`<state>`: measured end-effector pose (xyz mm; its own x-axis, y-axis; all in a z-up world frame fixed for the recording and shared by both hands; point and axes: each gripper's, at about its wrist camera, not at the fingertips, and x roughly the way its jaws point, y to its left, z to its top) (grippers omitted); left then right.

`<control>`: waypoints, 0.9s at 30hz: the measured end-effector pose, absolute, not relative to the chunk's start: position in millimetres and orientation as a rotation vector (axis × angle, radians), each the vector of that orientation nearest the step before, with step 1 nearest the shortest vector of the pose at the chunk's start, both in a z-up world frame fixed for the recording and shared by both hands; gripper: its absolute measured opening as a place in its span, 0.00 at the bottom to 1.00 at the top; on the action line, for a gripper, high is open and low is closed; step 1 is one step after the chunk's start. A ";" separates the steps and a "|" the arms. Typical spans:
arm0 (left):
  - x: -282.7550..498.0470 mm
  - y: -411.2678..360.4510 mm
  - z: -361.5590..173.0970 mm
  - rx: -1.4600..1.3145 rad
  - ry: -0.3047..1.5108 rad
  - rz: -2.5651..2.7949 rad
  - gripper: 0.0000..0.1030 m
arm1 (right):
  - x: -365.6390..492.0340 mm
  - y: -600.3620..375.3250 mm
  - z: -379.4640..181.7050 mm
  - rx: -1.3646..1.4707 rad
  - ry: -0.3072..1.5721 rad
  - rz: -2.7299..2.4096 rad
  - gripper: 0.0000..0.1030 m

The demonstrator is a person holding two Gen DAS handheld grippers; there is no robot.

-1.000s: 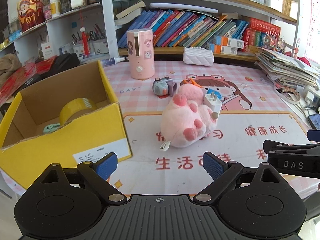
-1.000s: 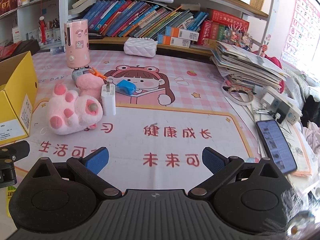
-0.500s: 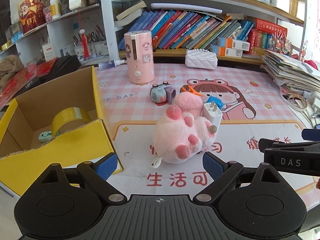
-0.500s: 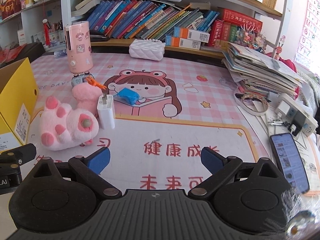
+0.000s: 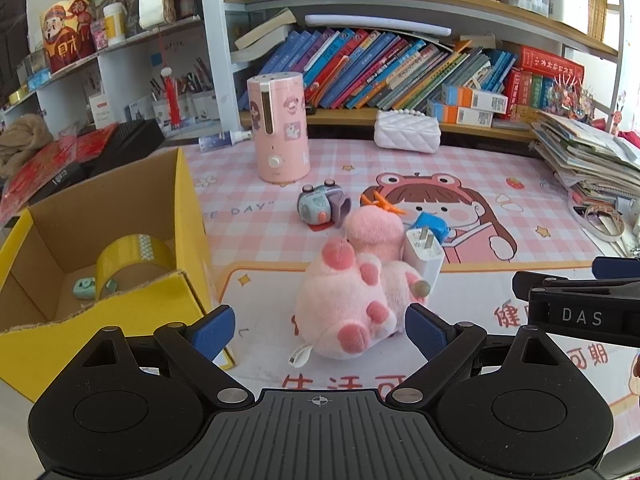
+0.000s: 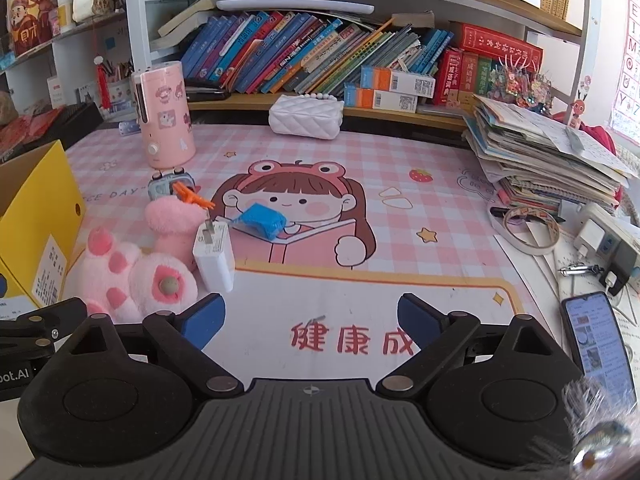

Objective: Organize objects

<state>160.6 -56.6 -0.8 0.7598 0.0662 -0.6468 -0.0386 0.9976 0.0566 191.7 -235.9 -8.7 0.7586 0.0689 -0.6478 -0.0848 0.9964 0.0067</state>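
Behind the pink checked mat (image 5: 480, 160) you have shelves of books; on the mat itself the loose things sit in one small cluster. Your left gripper (image 5: 319, 330) is spread wide with nothing between its pads, and the plush (image 5: 352, 300) lies straight ahead of it, just beyond the fingertips, with its long axis running away from you toward the camera toy (image 5: 322, 209). A white charger (image 5: 425, 256) leans against the far right side of the plush, so closing there may catch it too. Your right gripper (image 6: 310, 320) is also empty; its jaws have just been closing a little but remain wide, and only bare mat lies between them. From the right gripper, the plush (image 6: 132, 276) and charger (image 6: 214, 256) lie ahead and to the left, so the left hand seems the nearer one for the plush. The yellow box (image 5: 120, 312), already holding a tape roll (image 5: 134, 260), stands just left of the plush, a short carry away.
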 end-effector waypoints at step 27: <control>224.6 -72.0 -38.6 0.029 0.824 0.030 0.94 | 230.7 -254.2 -13.8 0.007 0.691 0.177 0.77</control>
<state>224.6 -72.0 -38.6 0.6791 0.0376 -0.7331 -0.0151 0.9992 0.0373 230.7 -254.2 -13.8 0.7564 0.1647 -0.6331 -0.1598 0.9850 0.0654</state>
